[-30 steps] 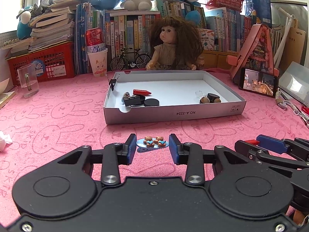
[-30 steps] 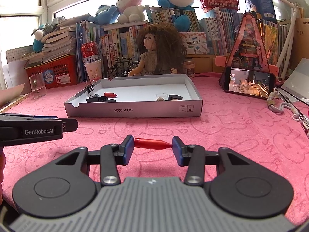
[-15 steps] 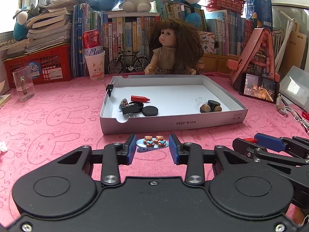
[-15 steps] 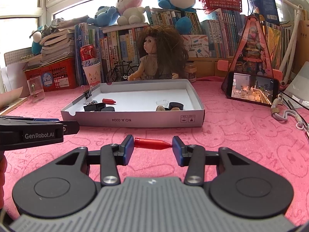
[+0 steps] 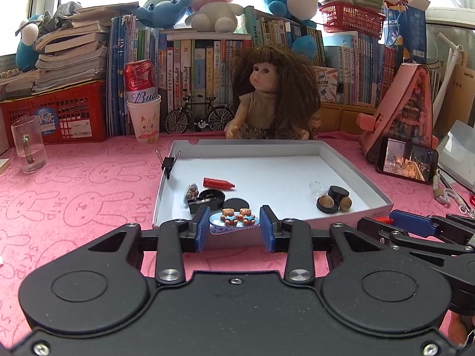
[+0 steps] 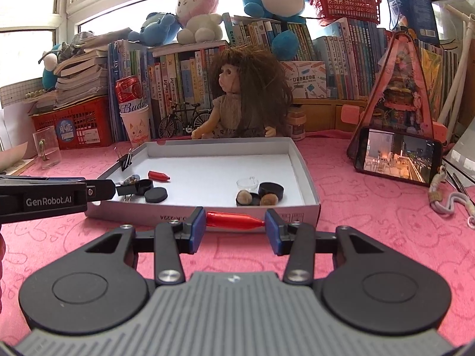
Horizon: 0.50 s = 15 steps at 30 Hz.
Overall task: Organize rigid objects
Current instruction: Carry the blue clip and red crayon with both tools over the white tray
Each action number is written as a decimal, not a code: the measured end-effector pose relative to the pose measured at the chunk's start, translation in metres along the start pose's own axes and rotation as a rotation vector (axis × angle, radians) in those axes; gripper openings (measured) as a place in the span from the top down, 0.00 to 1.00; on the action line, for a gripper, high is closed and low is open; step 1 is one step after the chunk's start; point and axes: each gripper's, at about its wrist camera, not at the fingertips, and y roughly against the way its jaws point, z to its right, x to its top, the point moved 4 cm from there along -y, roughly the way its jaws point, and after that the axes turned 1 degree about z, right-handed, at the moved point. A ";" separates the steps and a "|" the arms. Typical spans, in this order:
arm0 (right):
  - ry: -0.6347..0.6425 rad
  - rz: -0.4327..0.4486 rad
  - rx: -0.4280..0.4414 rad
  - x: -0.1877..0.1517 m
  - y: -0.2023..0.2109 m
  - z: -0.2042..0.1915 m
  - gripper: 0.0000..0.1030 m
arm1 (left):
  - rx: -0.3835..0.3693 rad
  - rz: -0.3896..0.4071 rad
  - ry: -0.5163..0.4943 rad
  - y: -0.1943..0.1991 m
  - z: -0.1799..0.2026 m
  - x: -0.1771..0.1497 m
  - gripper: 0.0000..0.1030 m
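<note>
Only right view shows its tool (image 6: 235, 227) clamping red cap (image 6: 234, 220) (endwise).

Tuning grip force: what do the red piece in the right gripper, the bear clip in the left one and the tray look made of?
Red piece: glossy, likely hard plastic; sharp highlights. Bear clip: looks like painted resin bears on a pale blue backing. Tray: matte white cardboard, folded thin walls.

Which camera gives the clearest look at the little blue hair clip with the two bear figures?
The left wrist view: the blue hair clip with two bears sits centred between the left gripper fingers, both bears facing the lens. In the right wrist view the clip itself is not visible; only that gripper's side shows at the left edge.
</note>
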 end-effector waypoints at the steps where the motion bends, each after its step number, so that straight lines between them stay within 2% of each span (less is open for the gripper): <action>1: 0.006 0.001 -0.001 0.003 -0.003 0.001 0.53 | 0.000 0.004 0.000 -0.003 0.000 0.003 0.66; 6: -0.002 0.007 0.004 0.015 -0.015 0.003 0.53 | -0.008 0.025 0.012 -0.015 -0.002 0.012 0.66; 15: -0.051 -0.007 0.018 0.029 -0.041 0.010 0.53 | -0.013 0.011 0.035 -0.043 -0.008 0.024 0.66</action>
